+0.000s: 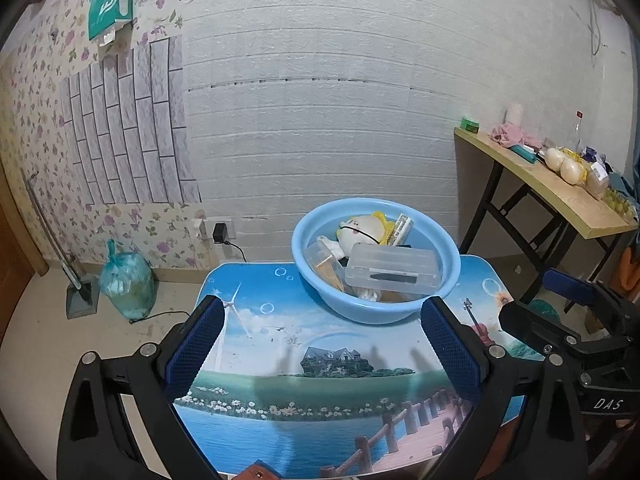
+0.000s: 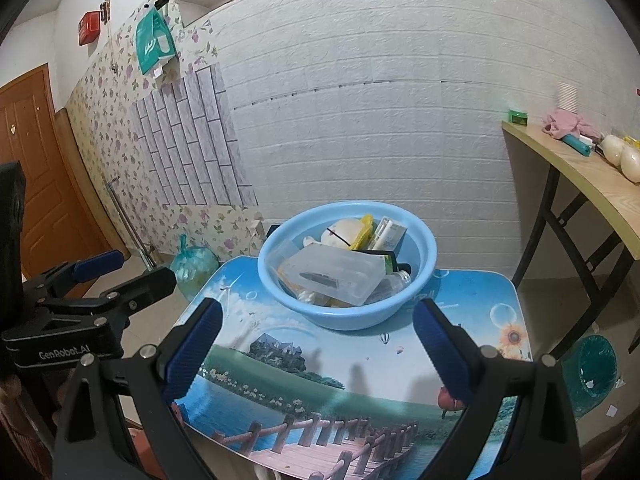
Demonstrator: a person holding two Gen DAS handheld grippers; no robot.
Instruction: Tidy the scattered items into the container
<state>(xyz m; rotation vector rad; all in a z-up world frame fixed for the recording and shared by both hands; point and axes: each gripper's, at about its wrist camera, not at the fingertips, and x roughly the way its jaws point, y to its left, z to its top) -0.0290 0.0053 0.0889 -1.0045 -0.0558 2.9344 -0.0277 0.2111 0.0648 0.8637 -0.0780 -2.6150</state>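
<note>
A light blue plastic basin (image 1: 362, 308) (image 2: 422, 258) stands at the far side of a small table printed with a landscape (image 1: 320, 360) (image 2: 340, 380). Inside it lie a clear plastic case (image 1: 390, 274) (image 2: 332, 274), a white and yellow plush toy (image 1: 360, 228) (image 2: 344, 234), a small box (image 2: 386, 234), a clear bottle (image 2: 394, 282) and other items. My left gripper (image 1: 324, 344) hovers open over the near half of the table, nothing between its blue pads. My right gripper (image 2: 320, 344) is open too, likewise short of the basin. Each gripper shows at the edge of the other's view.
A wooden side table (image 1: 560, 192) (image 2: 592, 172) with food and clutter stands at the right. On the floor to the left sit a tied green bag (image 1: 126, 284) (image 2: 192, 264) and a dustpan (image 1: 82, 292). A teal basket (image 2: 592, 376) lies right of the table; a door (image 2: 36, 168) is far left.
</note>
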